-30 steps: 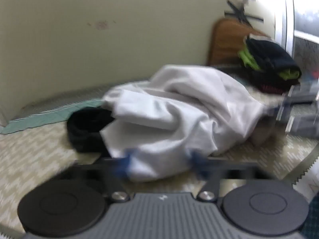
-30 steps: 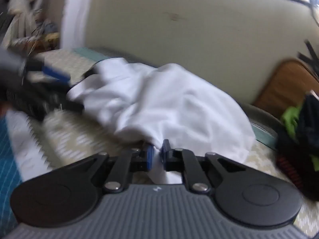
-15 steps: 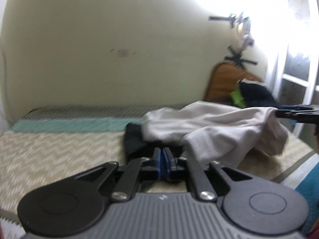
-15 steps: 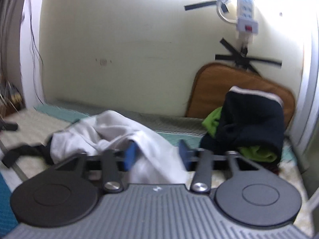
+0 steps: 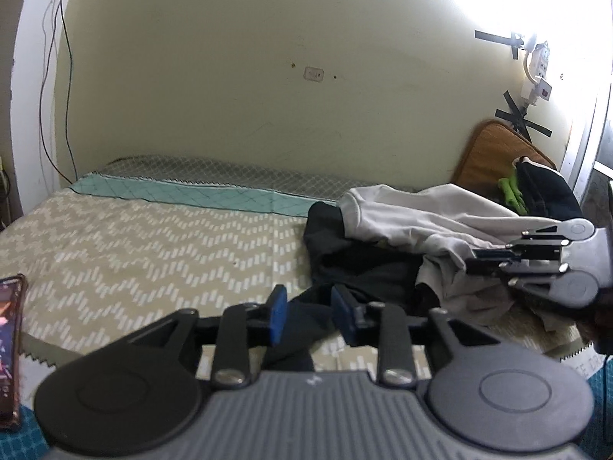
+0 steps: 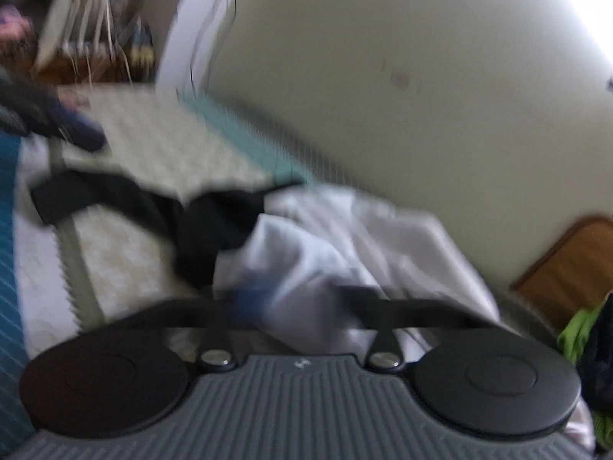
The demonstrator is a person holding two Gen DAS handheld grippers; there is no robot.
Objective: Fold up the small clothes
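A crumpled white garment (image 5: 413,214) lies on a black garment (image 5: 356,264) on the patterned bed cover (image 5: 145,245). My left gripper (image 5: 304,316) is open, and a strip of the black garment runs between its blue pads without being pinched. My right gripper (image 5: 473,260) shows side-on at the right, its fingertips at the white garment's edge. In the blurred right wrist view the right gripper (image 6: 299,299) is open over the white garment (image 6: 345,237), with the black garment (image 6: 199,226) to its left.
A pile of dark and green clothes (image 5: 536,191) sits at the far right against a brown cushion (image 5: 486,149). A phone (image 5: 9,349) lies at the left edge. The wall runs behind the bed. A teal sheet border (image 5: 191,193) lies along the back.
My left gripper was shut half a second ago and has opened, leaving the black strip between its pads. My right gripper has stayed open since then and swung down over the white garment.
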